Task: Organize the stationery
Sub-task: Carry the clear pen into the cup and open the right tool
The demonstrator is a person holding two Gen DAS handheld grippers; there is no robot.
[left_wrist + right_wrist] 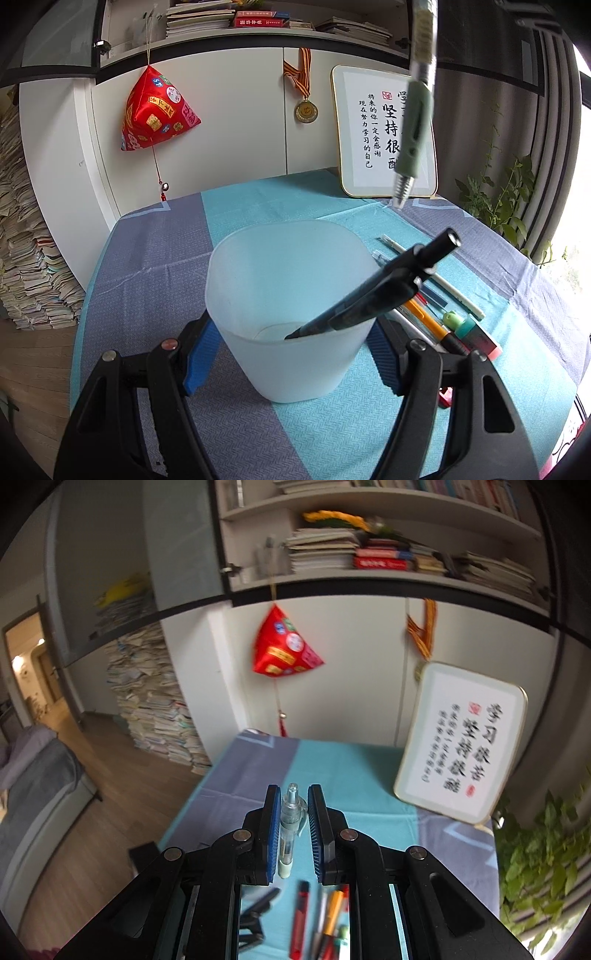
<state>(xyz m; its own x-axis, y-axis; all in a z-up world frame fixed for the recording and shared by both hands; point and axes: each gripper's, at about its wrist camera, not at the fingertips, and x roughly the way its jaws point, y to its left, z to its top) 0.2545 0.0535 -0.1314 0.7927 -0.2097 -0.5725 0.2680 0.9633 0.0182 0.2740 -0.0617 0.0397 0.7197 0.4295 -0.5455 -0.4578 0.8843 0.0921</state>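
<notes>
Left wrist view: the left gripper (pixel 291 354) had its blue-padded fingers (pixel 201 350) clamped on either side of a translucent white cup (pixel 284 280), which stood upright on the blue and grey striped tablecloth (pixel 159 258). The cup was frosted, wider at the rim than at the base, with rounded corners. A black pen (pixel 376 291) leaned inside it, tip down at the bottom, its cap end sticking out over the right rim. To the right of the cup a loose group of stationery (pixel 443 314) lay on the cloth: a white pen, an orange pen, a dark one, a small green-topped piece and a teal and pink eraser-like block. A clear pen with a pale green grip (pixel 415 129) hung in the air above and right of the cup, tip down, in front of a framed calligraphy board (pixel 369 129) that leaned against the white cabinet.

Right wrist view: the right gripper (pixel 293 830) had its blue pads closed on that clear pen (pixel 288 830), which ran lengthwise between them, the clear clicker end pointing forward and the green grip toward the camera. Below it, blurred, lay a red pen (pixel 301 915) and the orange one among others.
</notes>
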